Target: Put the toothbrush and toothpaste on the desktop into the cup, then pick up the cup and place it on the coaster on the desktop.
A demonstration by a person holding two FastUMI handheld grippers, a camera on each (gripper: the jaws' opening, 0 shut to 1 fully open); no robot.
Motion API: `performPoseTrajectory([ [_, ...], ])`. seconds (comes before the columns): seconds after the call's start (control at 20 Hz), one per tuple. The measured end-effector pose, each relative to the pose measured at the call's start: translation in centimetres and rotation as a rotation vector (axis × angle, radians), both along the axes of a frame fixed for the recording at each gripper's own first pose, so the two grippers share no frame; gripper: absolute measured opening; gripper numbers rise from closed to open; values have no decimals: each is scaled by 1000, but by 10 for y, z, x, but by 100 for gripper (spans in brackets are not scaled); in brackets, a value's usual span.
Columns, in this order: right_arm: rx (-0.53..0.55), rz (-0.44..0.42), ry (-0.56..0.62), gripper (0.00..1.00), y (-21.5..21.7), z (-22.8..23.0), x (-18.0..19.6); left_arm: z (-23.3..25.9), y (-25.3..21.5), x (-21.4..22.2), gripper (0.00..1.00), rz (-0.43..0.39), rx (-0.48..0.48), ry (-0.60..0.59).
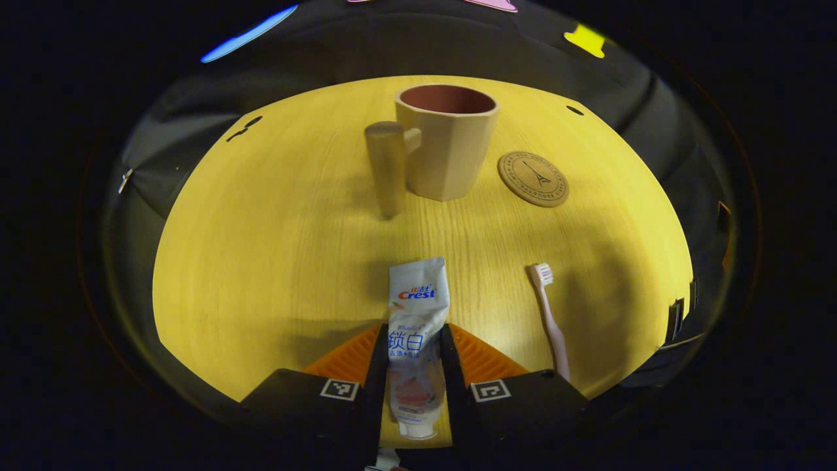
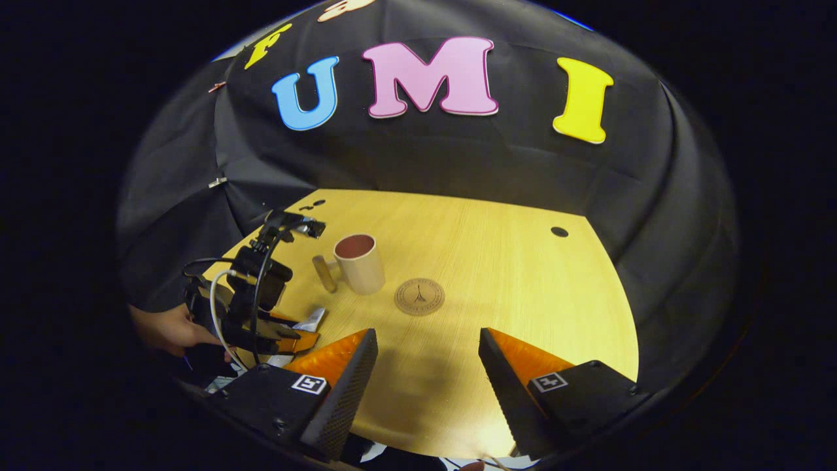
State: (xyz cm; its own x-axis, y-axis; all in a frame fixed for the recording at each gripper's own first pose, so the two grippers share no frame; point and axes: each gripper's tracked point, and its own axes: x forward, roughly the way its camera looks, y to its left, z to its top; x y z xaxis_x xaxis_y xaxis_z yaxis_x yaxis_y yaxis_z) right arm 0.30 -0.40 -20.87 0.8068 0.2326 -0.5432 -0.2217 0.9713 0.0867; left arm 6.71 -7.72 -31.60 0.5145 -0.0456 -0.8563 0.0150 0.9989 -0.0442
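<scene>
Step 1: left hand-held gripper (image 1: pixel 413 366) clamped on the paste (image 1: pixel 417 327), low over surface (image 1: pixel 261 261). Right hand-held gripper (image 2: pixel 428 373) open, idle. Brush (image 1: pixel 549 317) lies beside it. Next prob: lift, tip paste into cup (image 1: pixel 451 140); coaster (image 1: pixel 533 178) just right of the cup.

Left claw (image 1: pixel 414 366) clamped on toothpaste (image 1: pixel 416 327); toothbrush (image 1: pixel 549 317) just right; cup (image 1: pixel 448 140), coaster (image 1: pixel 533 178) beyond.

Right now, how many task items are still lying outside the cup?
2: the toothpaste tube lies near the table's front edge between the left tool's fingers; the toothbrush lies beside it on the coaster's side. The cup looks empty.
</scene>
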Motion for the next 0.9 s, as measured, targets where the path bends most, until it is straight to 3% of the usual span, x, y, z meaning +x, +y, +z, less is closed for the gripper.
performPoseTrajectory([
  [0.25, -39, -16, 148, 95, 32, -35, -19, -1, 3, -2, 40, -19, -9, 32],
  [0.3, -50, -19, 168, 92, 39, -40, -21, 2, 4, -1, 24, -31, -18, 31],
  [0.35, -63, -19, 194, 88, 47, -49, -22, 0, 3, -3, 19, -53, -34, 23],
  [0.4, -83, -23, 220, 85, 54, -60, -22, 1, 4, -5, 24, -74, -54, 23],
  [0.45, -97, -26, 249, 70, 61, -66, -24, 2, 4, -6, 28, -87, -79, 22],
  [0.5, -108, -29, 274, 79, 69, -73, -27, 2, 5, -9, 22, -91, -102, 24],
  [0.55, -122, -27, 293, 75, 75, -79, -27, 3, 8, -12, 27, -94, -123, 25],
  [0.6, -145, -22, 309, 73, 81, -84, -27, 6, 11, -14, 22, -100, -137, 20],
  [0.75, -186, -17, 372, 61, 97, -104, -28, 15, 23, -17, 21, -128, -148, -13],
  [0.8, -196, -24, 383, 53, 102, -109, -25, 21, 31, -18, 21, -132, -151, -26],
  [0.9, -209, -47, 416, 52, 107, -119, -23, 31, 42, -23, 21, -133, -161, -45],
])
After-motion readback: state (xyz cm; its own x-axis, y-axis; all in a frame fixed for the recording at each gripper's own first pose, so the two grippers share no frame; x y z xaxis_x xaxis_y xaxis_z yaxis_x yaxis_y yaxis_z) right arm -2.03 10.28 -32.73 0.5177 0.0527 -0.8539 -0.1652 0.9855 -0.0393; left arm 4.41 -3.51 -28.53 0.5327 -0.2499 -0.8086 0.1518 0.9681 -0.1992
